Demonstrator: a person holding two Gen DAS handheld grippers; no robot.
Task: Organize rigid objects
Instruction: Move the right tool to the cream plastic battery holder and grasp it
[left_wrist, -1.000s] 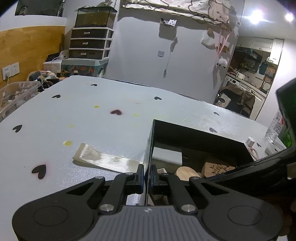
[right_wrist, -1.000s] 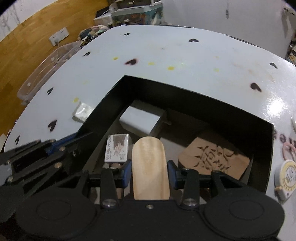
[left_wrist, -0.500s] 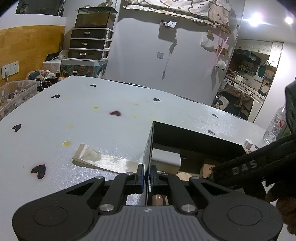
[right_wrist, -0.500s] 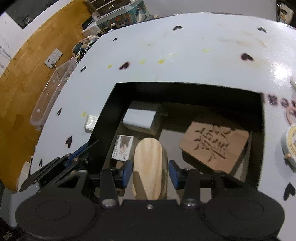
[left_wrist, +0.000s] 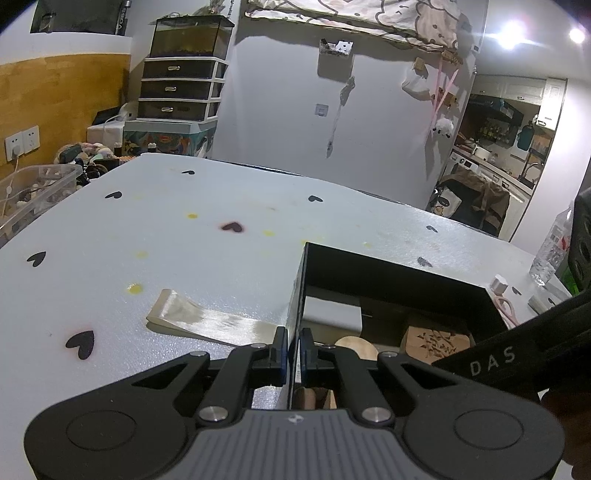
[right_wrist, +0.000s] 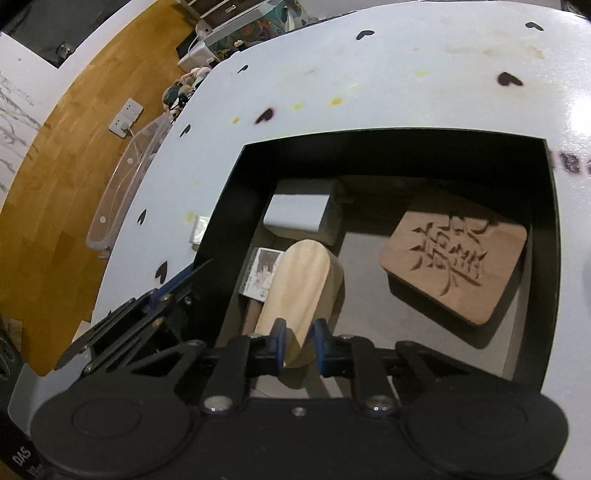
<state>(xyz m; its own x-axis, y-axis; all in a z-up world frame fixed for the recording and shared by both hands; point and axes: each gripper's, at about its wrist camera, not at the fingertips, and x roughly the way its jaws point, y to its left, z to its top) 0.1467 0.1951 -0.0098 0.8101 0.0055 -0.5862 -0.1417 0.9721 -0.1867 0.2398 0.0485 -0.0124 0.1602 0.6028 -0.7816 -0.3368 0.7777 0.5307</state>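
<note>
One rounded pale wooden block (right_wrist: 295, 291) lay inside the black box (right_wrist: 550, 258), leaning up from the floor toward the camera, pinched at its near end by the right gripper (right_wrist: 298, 345), whose blue-padded fingers (right_wrist: 277, 341) pressed against both sides of the wood. Rested beside a small printed carton (right_wrist: 260, 273) on its left, touching or nearly so. Sat just behind it, toward the far left corner, a white rectangular box (right_wrist: 299, 208). Lay well apart to the right, on the box floor, a brown carved wooden plaque (right_wrist: 454, 258) with cut-out characters, turned at an angle.

Seen from the left wrist view: the same block's rounded top (left_wrist: 356, 345) poking above the fingers, the white box (left_wrist: 332, 312) behind it, the plaque (left_wrist: 437, 339) to the right. Clamped on the thin left wall of the black box (left_wrist: 297, 295), the left gripper (left_wrist: 292, 349), fingers (left_wrist: 280, 347) pressed nearly together with the wall edge between them. Crossed the lower right of that view, the dark arm of the right gripper (left_wrist: 517, 350), marked DAS.

Carried everything, a white desk (left_wrist: 184, 251) printed with black hearts and dotted with yellow stains. Lay on it just left of the box, a strip of clear glossy tape or film (left_wrist: 199, 321). Stood near the desk's far right edge, a plastic water bottle (left_wrist: 550, 247).
</note>
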